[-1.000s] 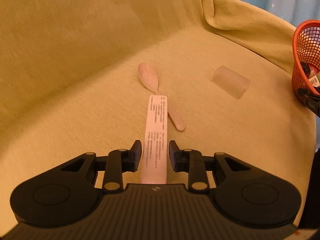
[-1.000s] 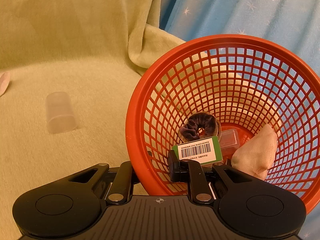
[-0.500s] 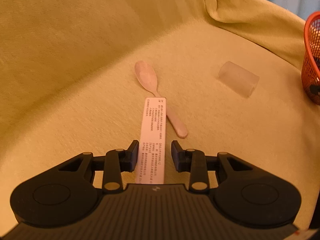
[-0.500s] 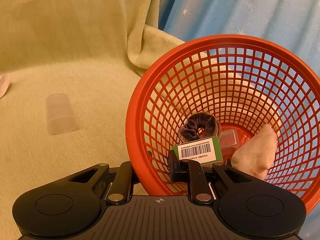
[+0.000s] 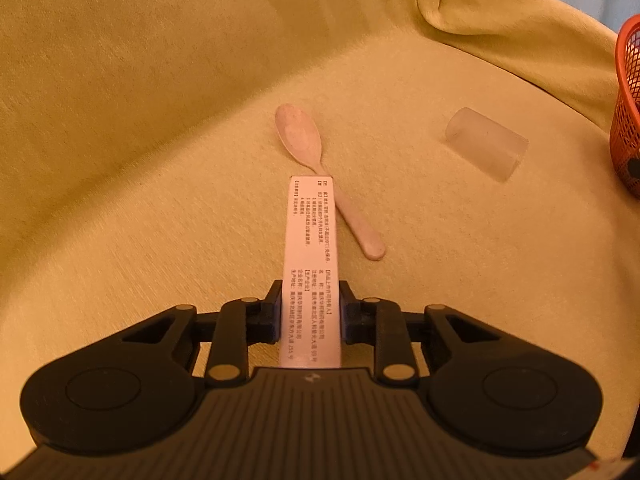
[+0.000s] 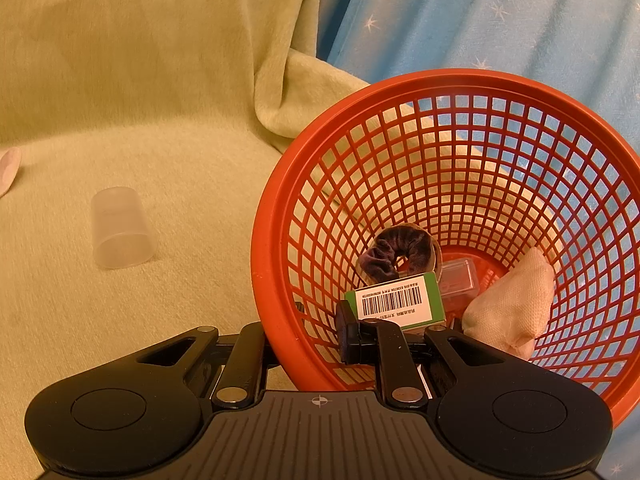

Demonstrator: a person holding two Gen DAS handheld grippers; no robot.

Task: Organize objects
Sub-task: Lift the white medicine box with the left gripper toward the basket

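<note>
Covering the seat, yellow-green blanket [image 5: 160, 160]; left hand-held gripper [image 5: 310, 312] just closing onto white box [image 5: 311, 248].

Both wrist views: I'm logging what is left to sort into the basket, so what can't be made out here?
- Left wrist view: the long white box has its near end hidden behind the left gripper; its print is too small to read.
- Left wrist view: the orange basket is cut off by the right edge.
- Right wrist view: the spoon is cut off by the left edge.
</note>
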